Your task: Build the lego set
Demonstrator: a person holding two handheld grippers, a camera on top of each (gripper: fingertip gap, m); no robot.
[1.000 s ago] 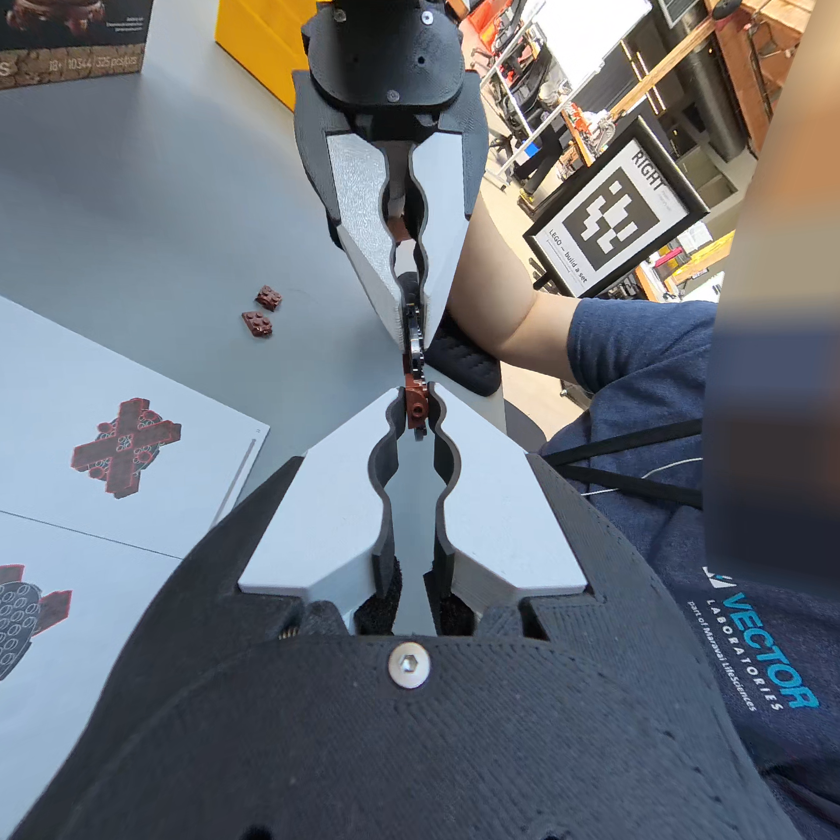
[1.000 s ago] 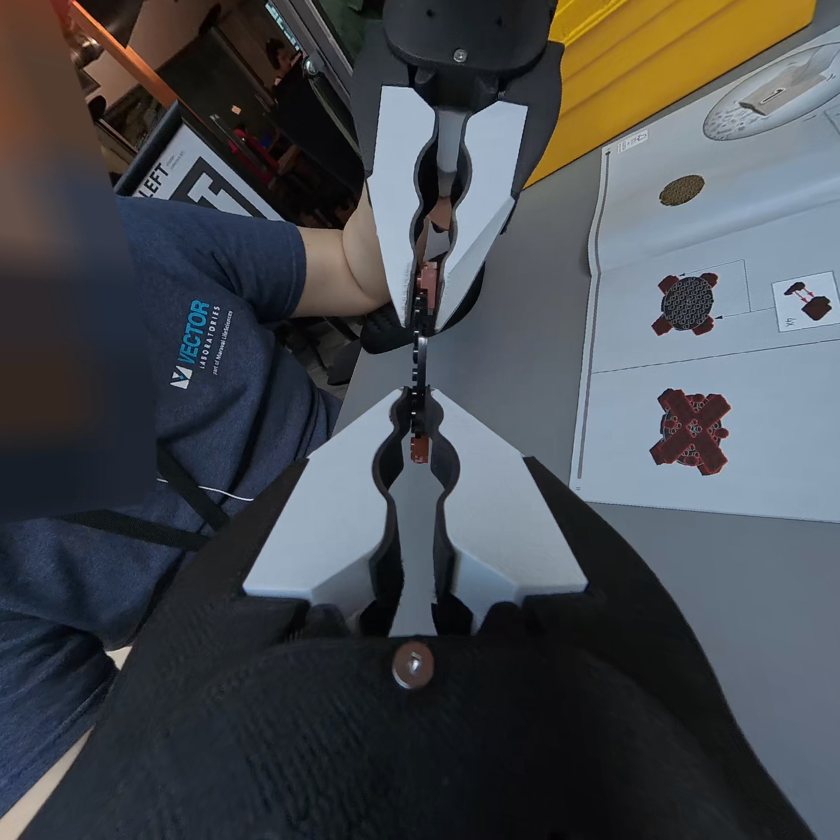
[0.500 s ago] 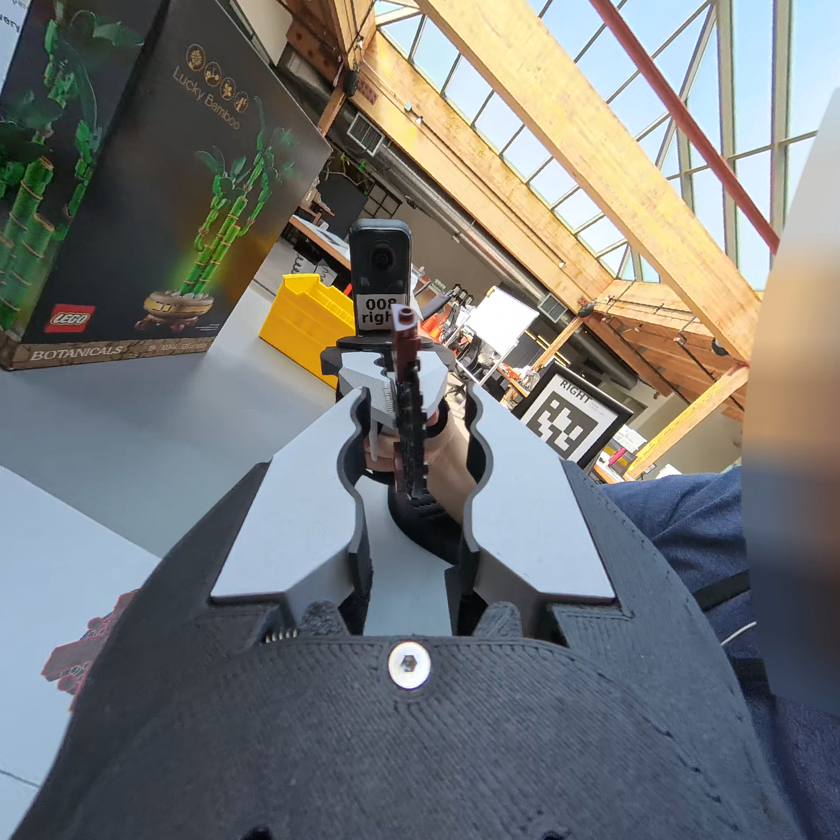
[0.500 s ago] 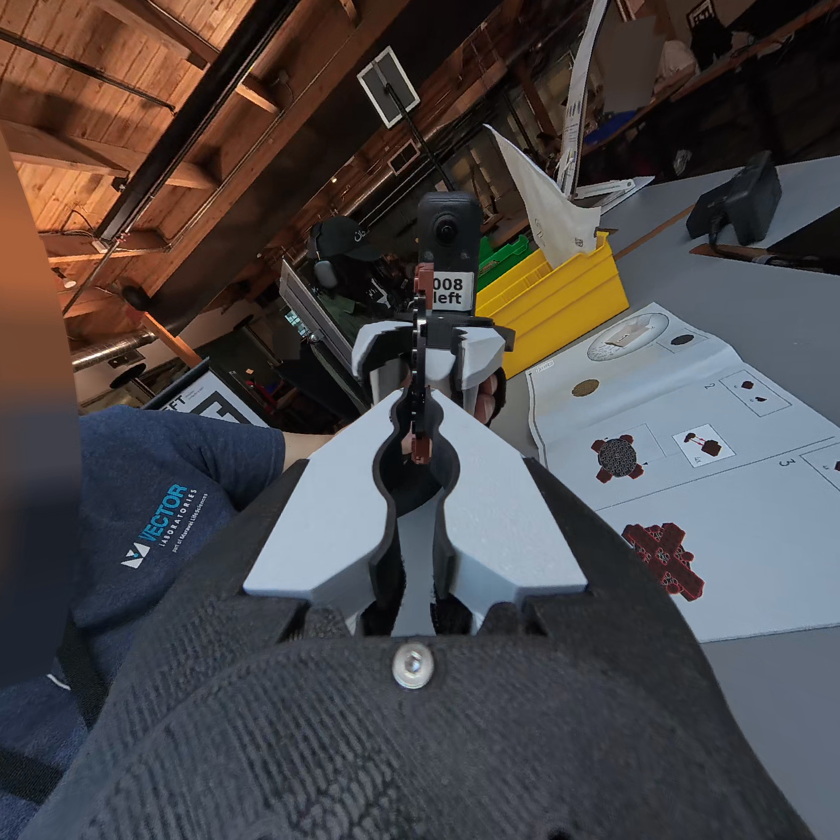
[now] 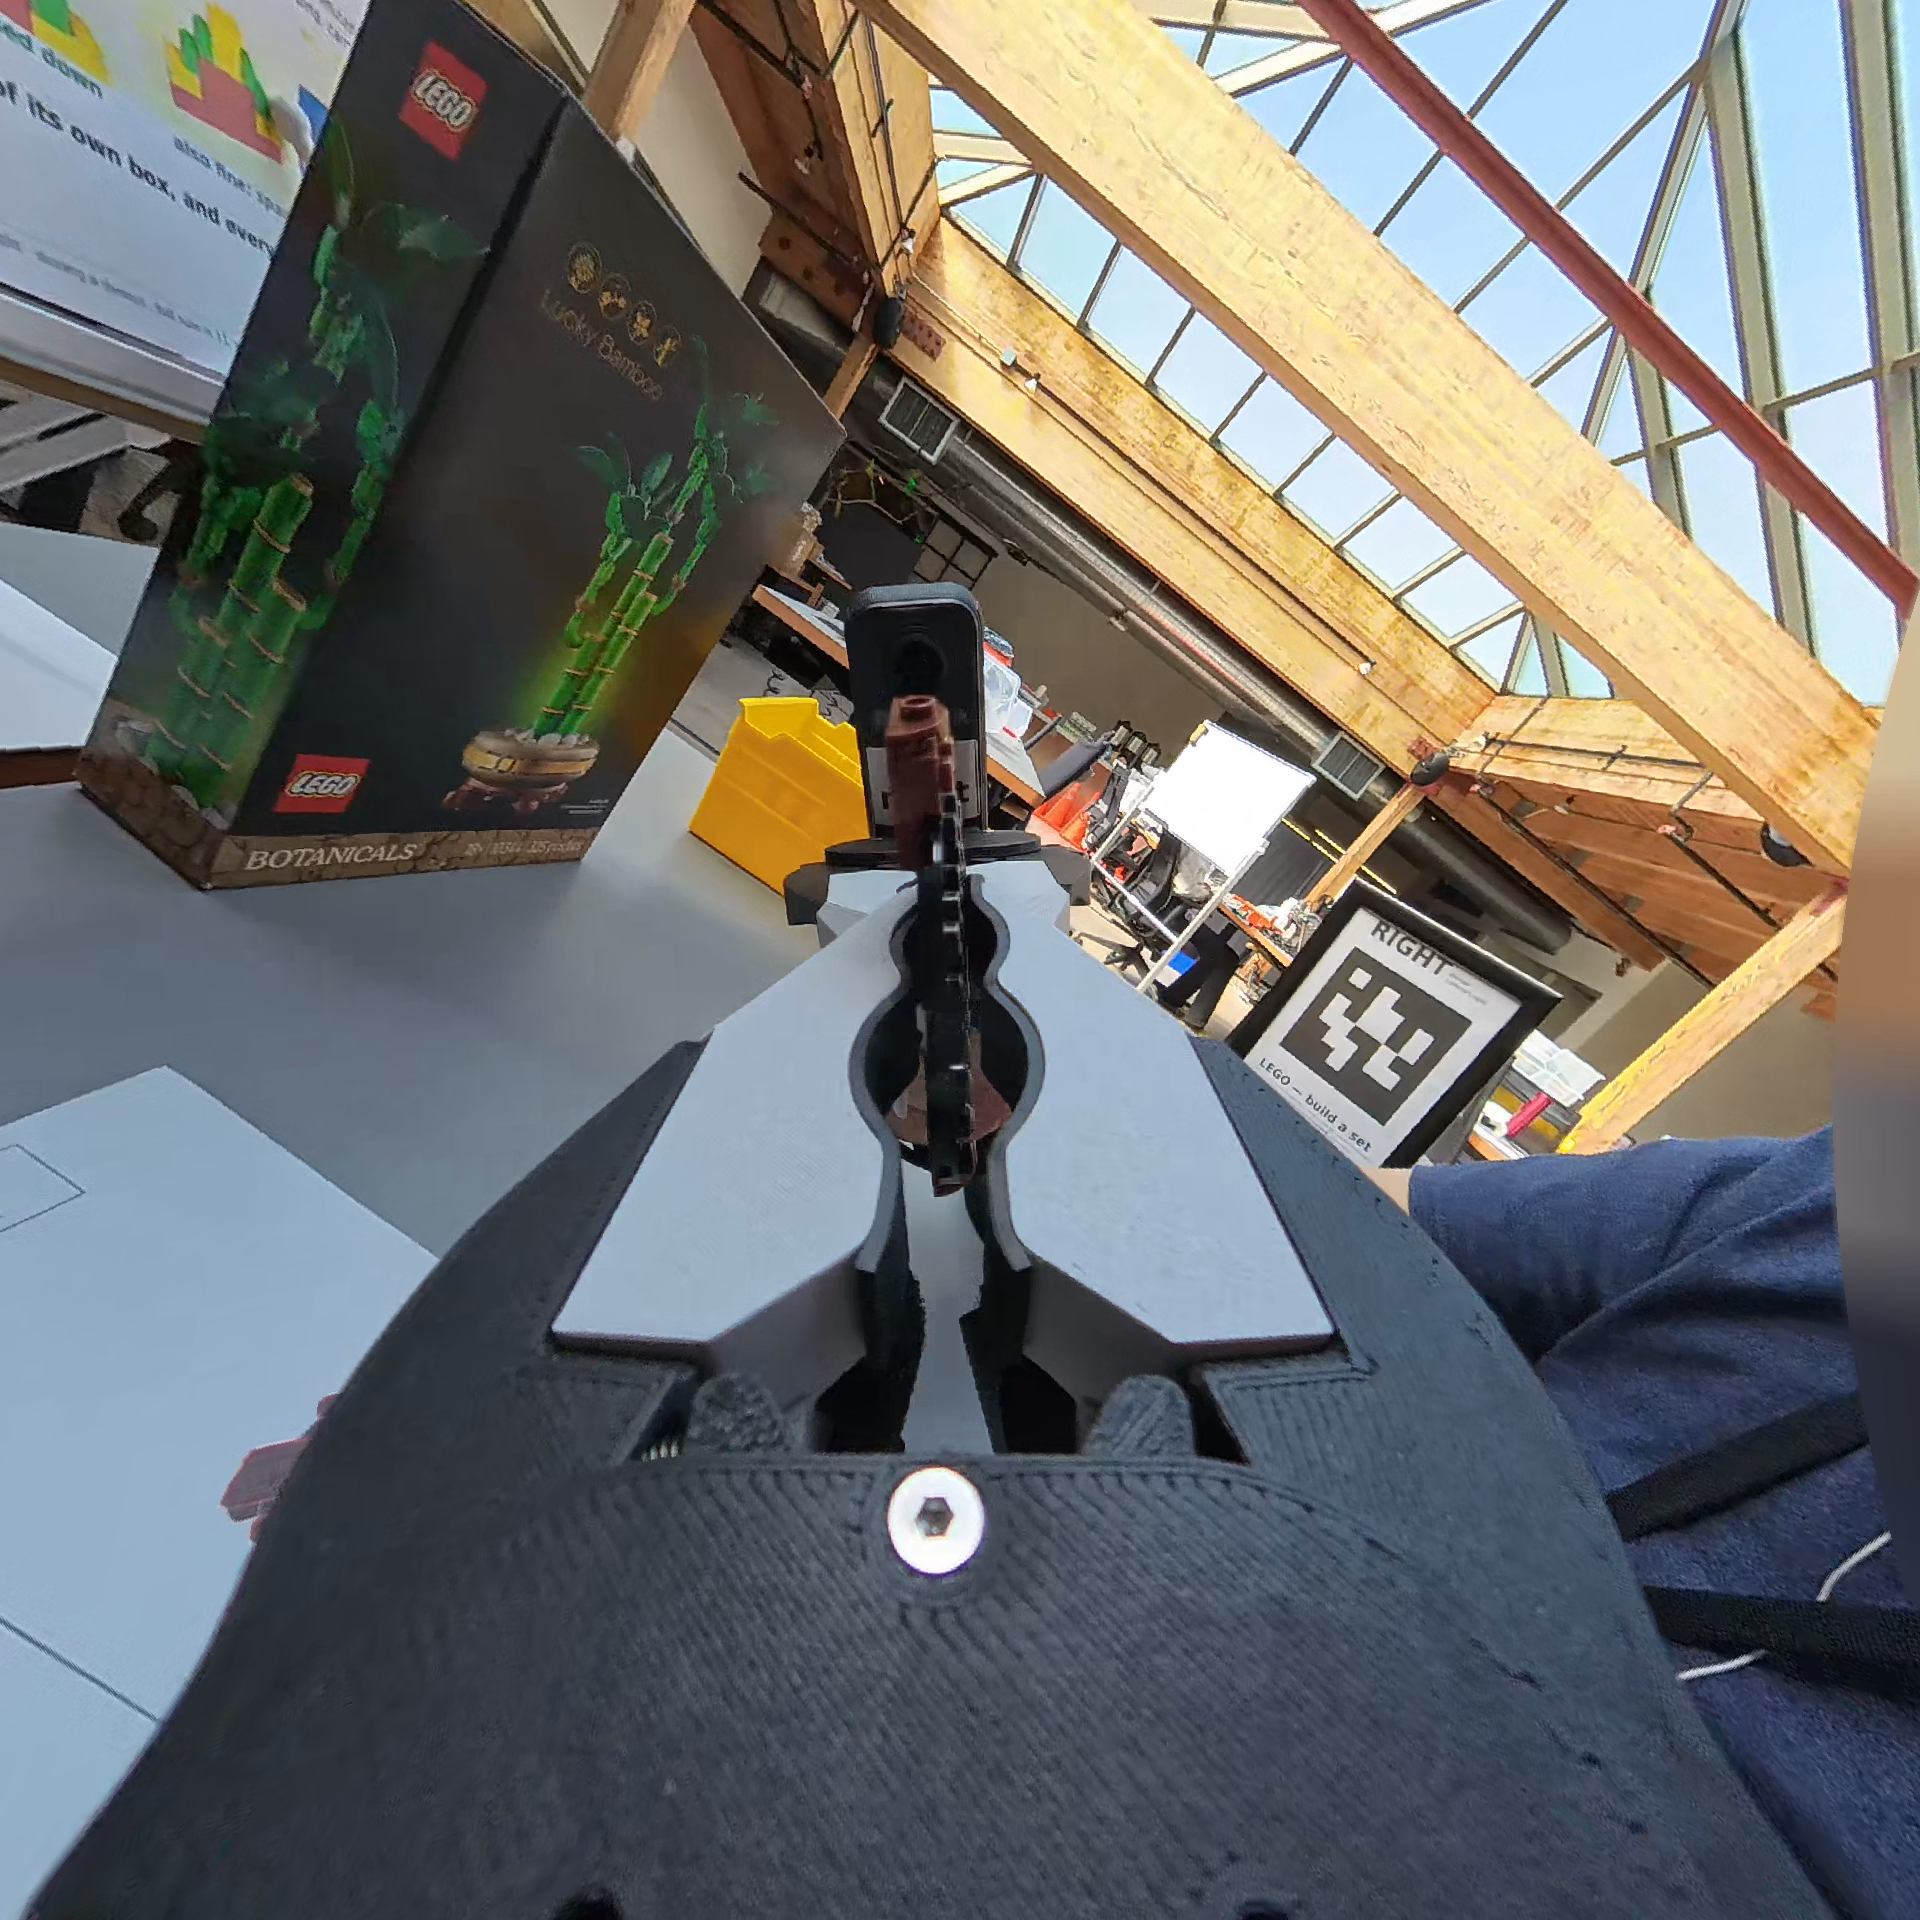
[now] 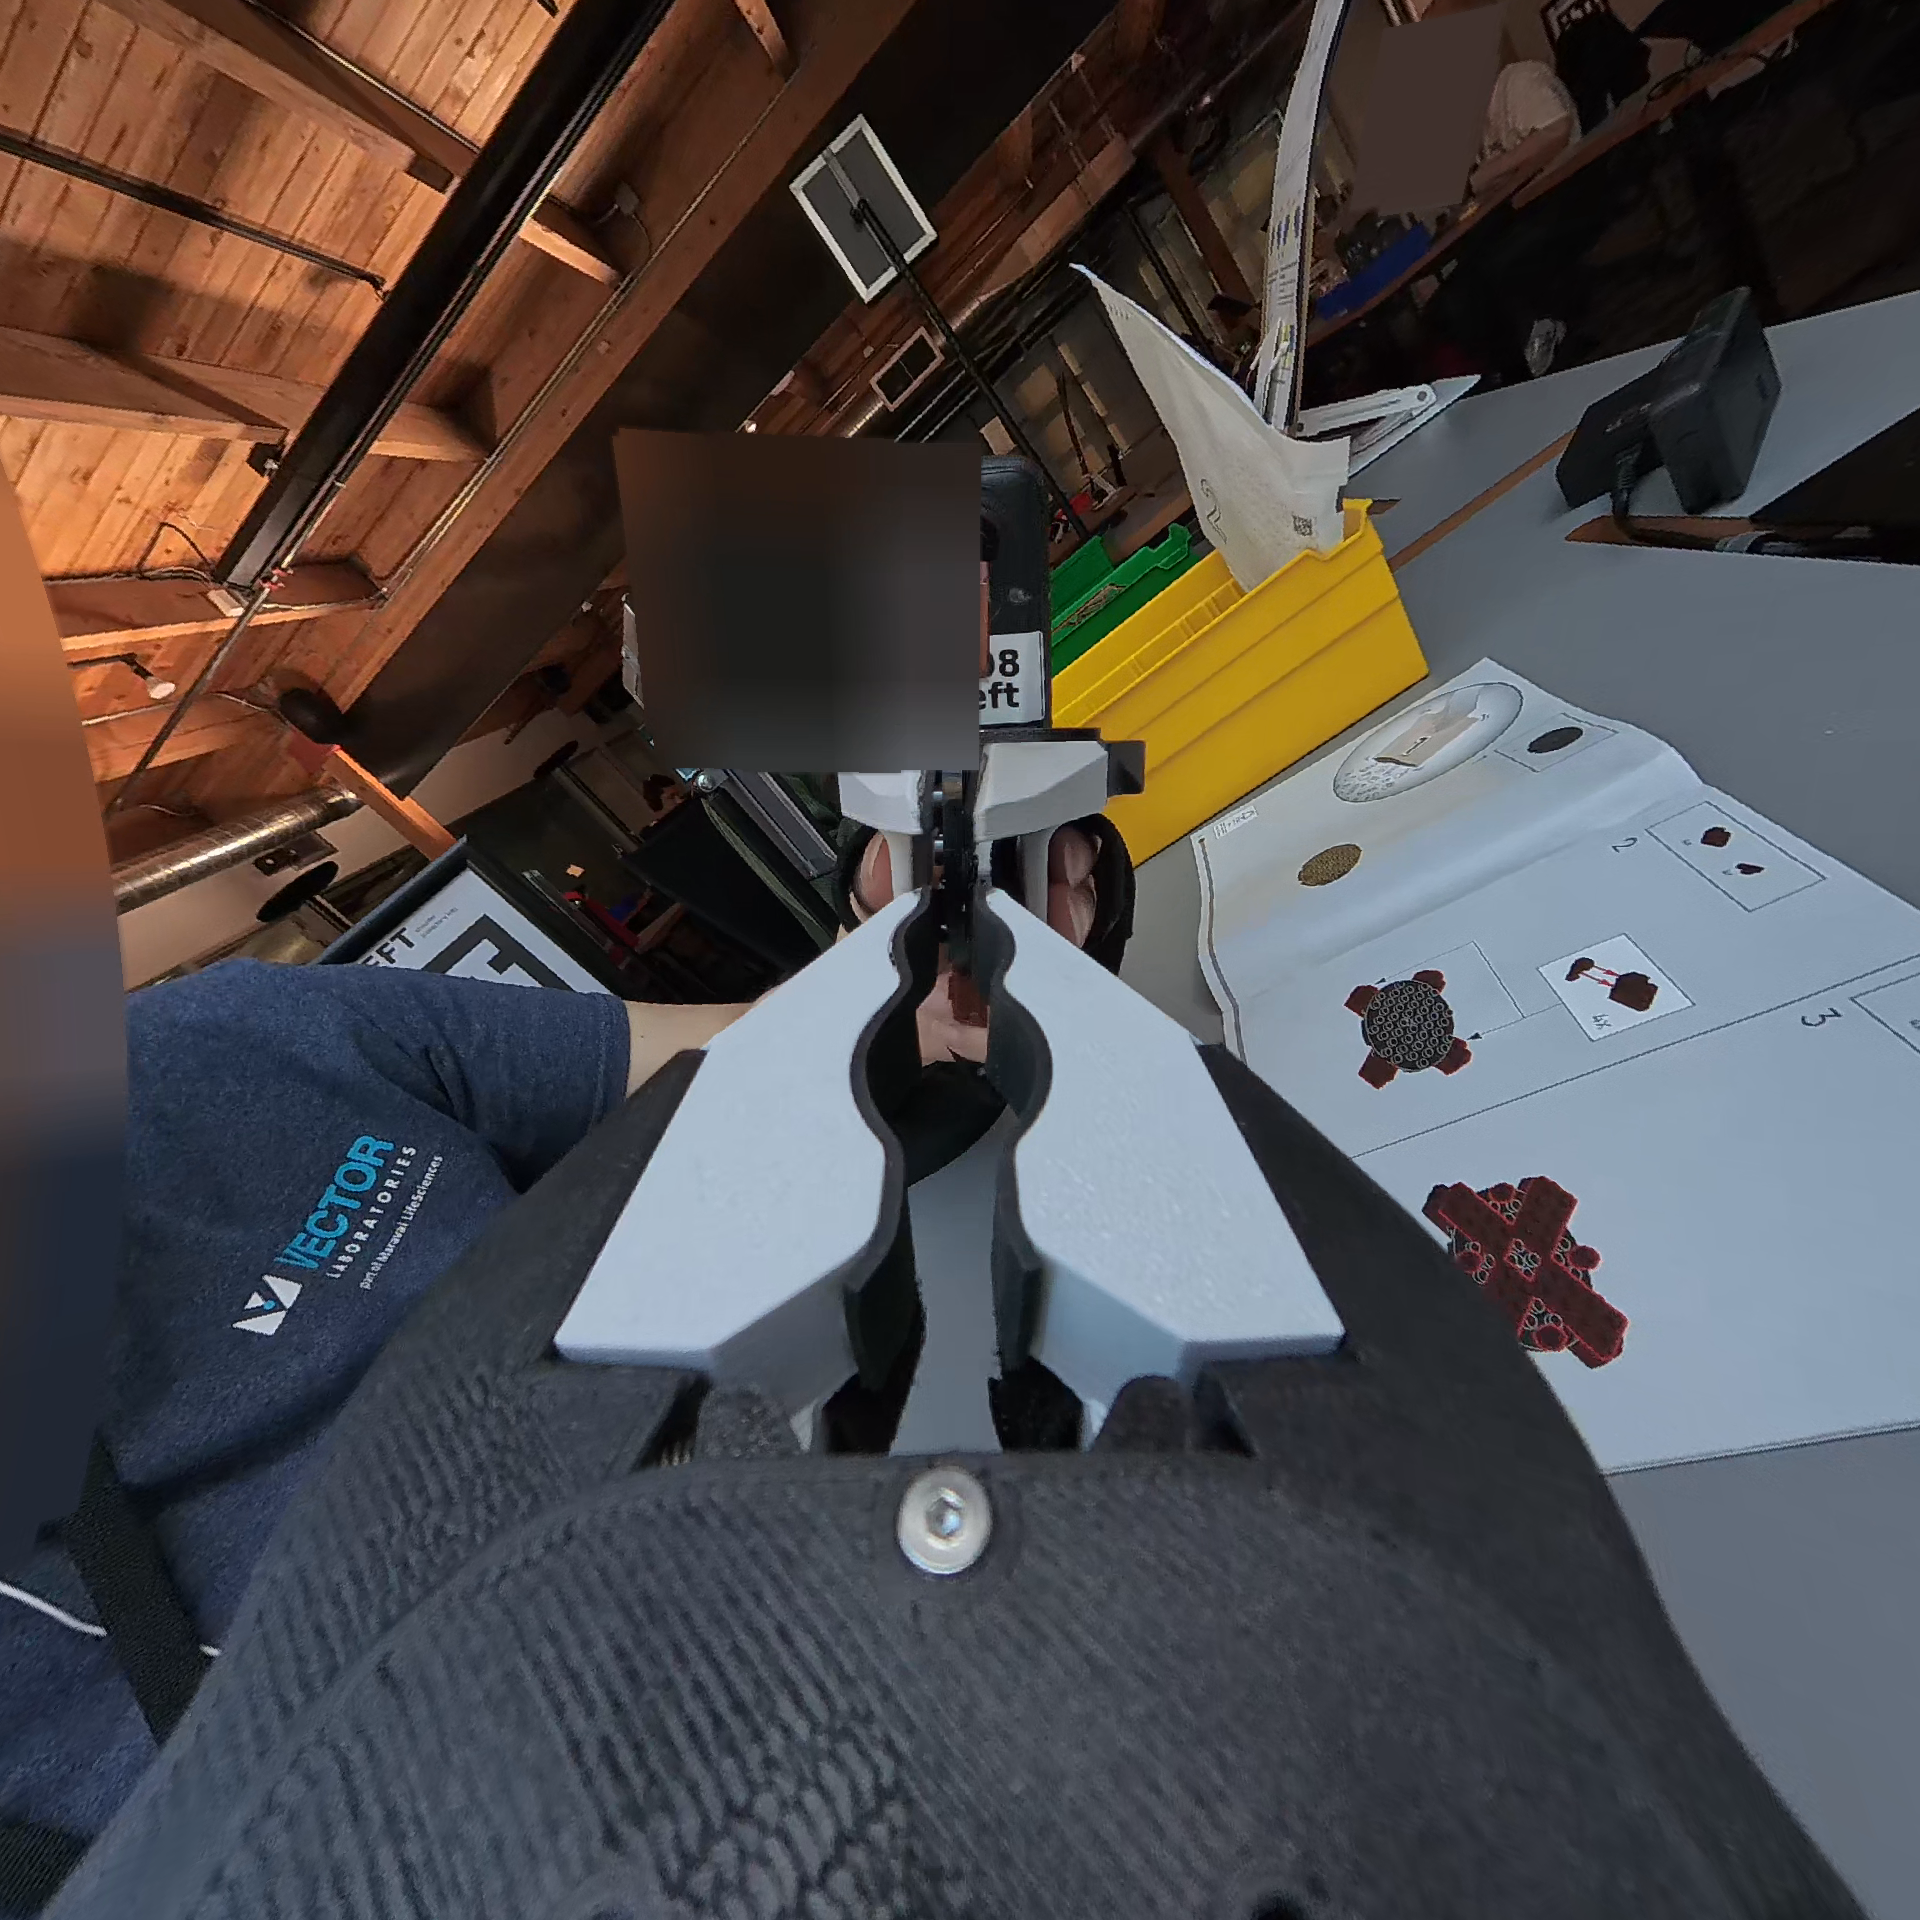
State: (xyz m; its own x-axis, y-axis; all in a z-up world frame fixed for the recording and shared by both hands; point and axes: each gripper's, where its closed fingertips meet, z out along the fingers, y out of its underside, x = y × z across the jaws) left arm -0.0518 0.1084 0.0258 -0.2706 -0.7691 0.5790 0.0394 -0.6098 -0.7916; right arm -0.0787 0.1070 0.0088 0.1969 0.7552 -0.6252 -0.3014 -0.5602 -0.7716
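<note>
A black round plate (image 5: 948, 997) with reddish-brown pieces (image 5: 918, 764) on it is seen edge-on, held upright above the grey table. My left gripper (image 5: 943, 914) is shut on its near edge. My right gripper (image 5: 940, 868) faces it from the far side, tip to tip. In the right wrist view, my right gripper (image 6: 951, 912) is shut on the plate (image 6: 954, 883), and the left gripper (image 6: 964, 795) grips the opposite edge. A small brown piece (image 6: 971, 1003) sits between the right fingers. Most of the plate's face is hidden.
An open instruction booklet (image 6: 1558, 1091) lies on the table (image 6: 1714, 1610) to the right; it also shows in the left wrist view (image 5: 156, 1299). A tall set box (image 5: 416, 520), a yellow bin (image 6: 1226, 665) and a framed marker sign (image 5: 1382, 1029) stand around. The person's navy shirt (image 6: 312, 1143) is close. My left and right fingertips are right by each other.
Both grippers have swung up from pointing down at the table to roughly level. The left gripper, open around the plate half a second ago, has shut on it.
</note>
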